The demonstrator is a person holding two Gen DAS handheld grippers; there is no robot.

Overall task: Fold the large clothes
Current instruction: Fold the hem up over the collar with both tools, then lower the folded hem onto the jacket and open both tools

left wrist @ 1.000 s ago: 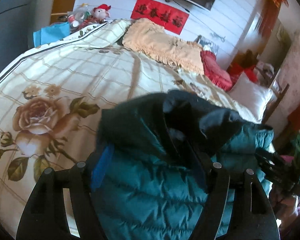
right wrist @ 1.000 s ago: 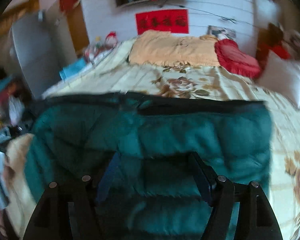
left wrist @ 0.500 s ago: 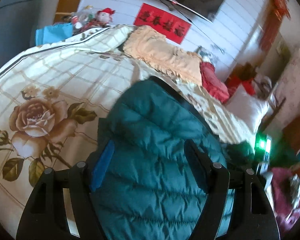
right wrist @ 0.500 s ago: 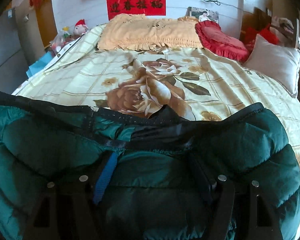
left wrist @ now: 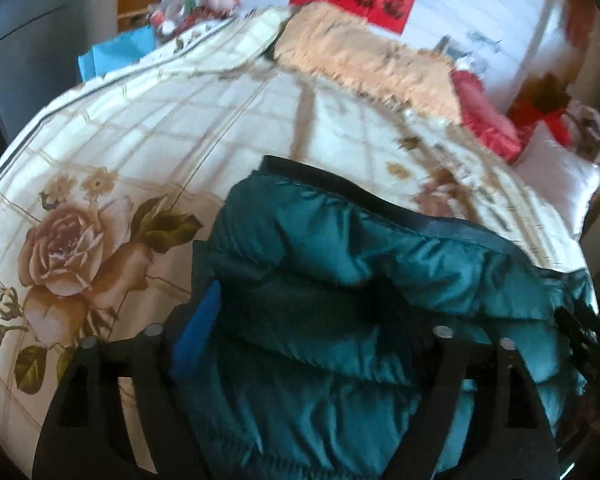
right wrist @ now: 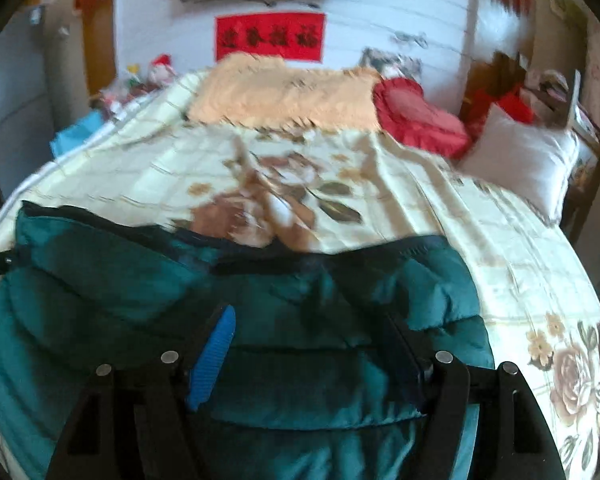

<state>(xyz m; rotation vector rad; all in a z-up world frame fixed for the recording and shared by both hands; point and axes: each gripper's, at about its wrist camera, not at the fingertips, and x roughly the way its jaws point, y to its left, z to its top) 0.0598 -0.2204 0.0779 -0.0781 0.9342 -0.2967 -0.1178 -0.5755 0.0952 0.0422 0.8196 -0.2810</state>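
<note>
The teal puffer jacket (left wrist: 340,300) lies bunched on the near part of the bed (left wrist: 140,140), its dark hem band toward the pillows. The left gripper (left wrist: 304,320) and the right gripper (right wrist: 312,344) both stand over it with jaws apart, fabric between the fingers but not pinched, as far as I can judge. The main risk is the slippery, puffy shell — if the jaws close on only one thin layer, the fold may slide open or the filling may spring back. The jacket also reaches the bed edge on the right side, so a careless pull could drag it off. The bed has a cream cover with large roses; an orange blanket (right wrist: 284,92), a red cushion (right wrist: 420,120) and a white pillow (right wrist: 520,156) lie near the head. On the wall hangs a red banner (right wrist: 270,36) under a screen.
</note>
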